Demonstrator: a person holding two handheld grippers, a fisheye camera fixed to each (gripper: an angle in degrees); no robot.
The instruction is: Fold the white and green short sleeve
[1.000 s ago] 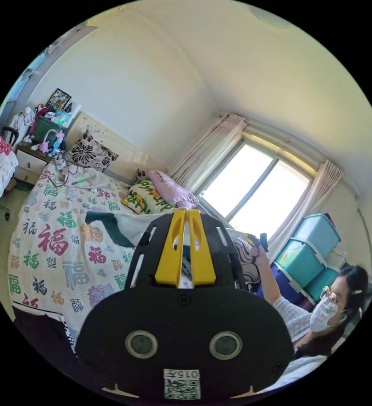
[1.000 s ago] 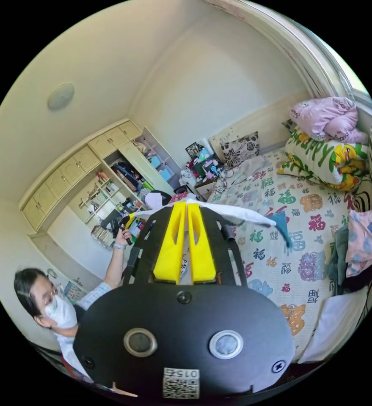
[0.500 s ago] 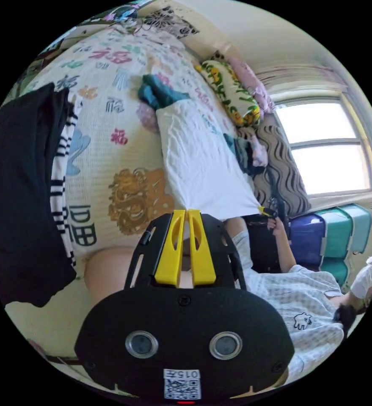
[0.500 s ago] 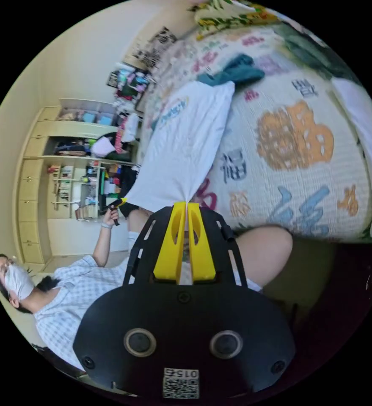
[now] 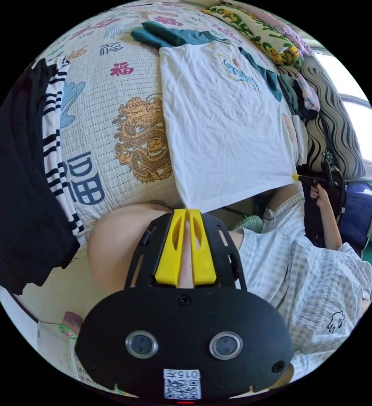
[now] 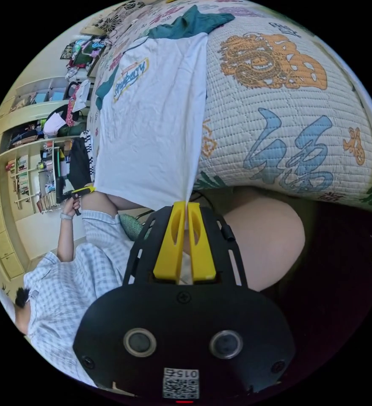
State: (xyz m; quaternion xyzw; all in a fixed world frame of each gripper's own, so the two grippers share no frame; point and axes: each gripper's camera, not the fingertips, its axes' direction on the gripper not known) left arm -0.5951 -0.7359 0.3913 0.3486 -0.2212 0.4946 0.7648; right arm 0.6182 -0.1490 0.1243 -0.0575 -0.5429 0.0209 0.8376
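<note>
The white shirt with dark green sleeves [image 5: 219, 122] [image 6: 152, 122] lies spread front-up on the printed quilt [image 5: 122, 127] [image 6: 279, 127], its hem hanging off the bed's near edge. My left gripper [image 5: 186, 211] is shut on one hem corner. My right gripper [image 6: 186, 204] is shut on the other hem corner. In the left gripper view the right gripper [image 5: 298, 178] shows at the far corner, and in the right gripper view the left gripper [image 6: 86, 190] shows likewise. The hem is stretched taut between them.
A black and striped garment [image 5: 29, 169] lies on the bed beside the shirt. Pillows and piled clothes [image 5: 296, 84] sit toward the window side. A person in a checked shirt [image 5: 304, 275] stands at the bed edge. Shelves [image 6: 33, 169] line the wall.
The shirt has come down from the air onto the quilt and now lies flat and spread. Both grippers have dropped to the bed's near edge, still holding the hem corners.
</note>
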